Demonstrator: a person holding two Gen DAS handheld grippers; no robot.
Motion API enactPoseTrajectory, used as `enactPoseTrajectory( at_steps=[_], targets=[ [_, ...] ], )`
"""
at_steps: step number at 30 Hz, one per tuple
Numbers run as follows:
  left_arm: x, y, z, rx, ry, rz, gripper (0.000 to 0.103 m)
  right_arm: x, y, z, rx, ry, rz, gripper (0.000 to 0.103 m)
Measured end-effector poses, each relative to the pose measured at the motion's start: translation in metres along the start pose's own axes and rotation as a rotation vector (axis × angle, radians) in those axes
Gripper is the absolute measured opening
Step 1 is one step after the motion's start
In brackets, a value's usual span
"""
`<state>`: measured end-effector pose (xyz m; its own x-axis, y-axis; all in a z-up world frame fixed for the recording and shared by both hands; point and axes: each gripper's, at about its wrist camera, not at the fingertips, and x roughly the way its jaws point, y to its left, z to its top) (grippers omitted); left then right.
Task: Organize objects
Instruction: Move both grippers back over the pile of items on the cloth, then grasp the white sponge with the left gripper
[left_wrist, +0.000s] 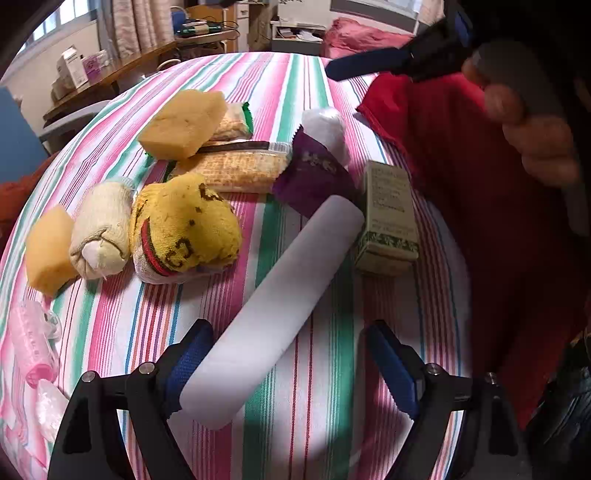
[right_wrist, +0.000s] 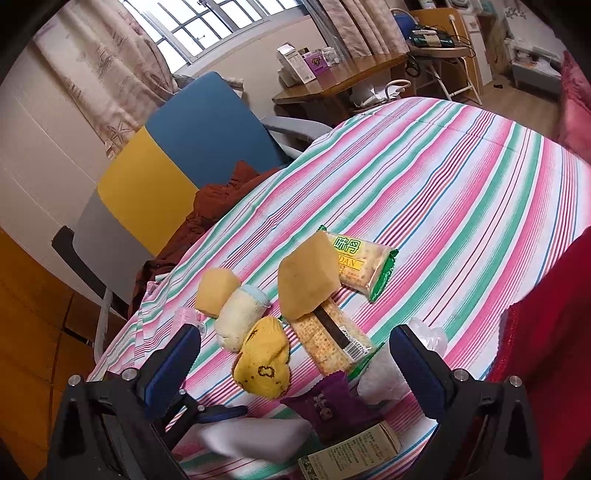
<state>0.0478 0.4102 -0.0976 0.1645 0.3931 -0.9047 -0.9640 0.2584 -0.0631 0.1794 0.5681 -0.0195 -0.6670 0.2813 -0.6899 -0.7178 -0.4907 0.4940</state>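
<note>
A long white case lies on the striped tablecloth. Its near end lies between the fingers of my open left gripper and touches the left pad. Beyond it lie a yellow sock roll, a cream sock roll, two sponges, cracker packs, a purple packet, a white roll and a green box. My right gripper is open above the pile, holding nothing. The yellow sock and purple packet sit below it.
A red cloth covers the table's right side. Pink and clear plastic items lie at the left edge. A blue and yellow chair stands beside the table, with a brown garment on it. A wooden desk is behind.
</note>
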Motion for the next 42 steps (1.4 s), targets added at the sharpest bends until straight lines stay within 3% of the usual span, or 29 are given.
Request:
enactPoseTrajectory(
  at_steps=[3, 4, 8, 10, 12, 14, 17, 20, 26, 32, 35, 36, 37, 40, 42],
  targets=[
    [-0.007, -0.002, -0.005, -0.009, 0.004, -0.019, 0.083, 0.001, -0.001, 0.0, 0.006, 0.004, 0.0, 0.103],
    [-0.012, -0.004, -0.009, -0.001, -0.007, -0.015, 0.075, 0.001, -0.001, 0.0, 0.006, 0.004, -0.001, 0.103],
    [-0.03, -0.008, -0.027, -0.04, -0.031, -0.051, 0.073, 0.002, 0.0, 0.0, 0.004, 0.008, -0.01, 0.103],
    [-0.036, -0.012, -0.032, -0.036, -0.037, -0.02, 0.073, 0.002, 0.0, -0.001, 0.005, 0.008, -0.013, 0.103],
    [-0.042, -0.015, -0.035, -0.037, -0.039, -0.019, 0.075, 0.002, -0.001, -0.001, 0.006, 0.007, -0.014, 0.103],
    [-0.041, -0.019, -0.038, -0.007, 0.013, -0.028, 0.086, 0.002, -0.001, -0.001, 0.006, 0.005, -0.014, 0.103],
    [-0.032, -0.026, -0.04, 0.045, 0.075, 0.022, 0.086, 0.002, -0.001, -0.001, 0.009, 0.004, -0.016, 0.103],
    [-0.033, -0.026, -0.044, 0.041, 0.104, -0.039, 0.088, 0.001, -0.002, -0.001, 0.012, 0.004, -0.014, 0.103],
    [-0.044, -0.033, -0.048, 0.117, 0.101, 0.003, 0.09, 0.001, -0.002, -0.001, 0.014, 0.006, -0.011, 0.103],
    [-0.031, -0.033, -0.031, 0.185, 0.118, -0.016, 0.089, 0.001, -0.001, -0.002, 0.017, 0.007, -0.016, 0.103],
    [-0.026, -0.028, -0.03, 0.156, 0.113, -0.045, 0.083, 0.002, -0.001, -0.002, 0.018, 0.011, -0.015, 0.103],
    [-0.029, -0.026, -0.032, 0.127, 0.09, -0.051, 0.078, 0.002, -0.002, -0.002, 0.018, 0.011, -0.015, 0.103],
    [-0.031, -0.024, -0.033, 0.107, 0.076, -0.053, 0.064, 0.002, -0.002, -0.002, 0.018, 0.012, -0.014, 0.103],
    [-0.042, -0.012, -0.041, -0.02, 0.031, -0.067, 0.061, 0.004, -0.002, -0.002, 0.019, 0.017, -0.014, 0.103],
    [-0.048, -0.01, -0.05, -0.079, 0.014, -0.009, 0.061, 0.005, -0.001, -0.002, 0.015, 0.025, -0.016, 0.103]
  ],
)
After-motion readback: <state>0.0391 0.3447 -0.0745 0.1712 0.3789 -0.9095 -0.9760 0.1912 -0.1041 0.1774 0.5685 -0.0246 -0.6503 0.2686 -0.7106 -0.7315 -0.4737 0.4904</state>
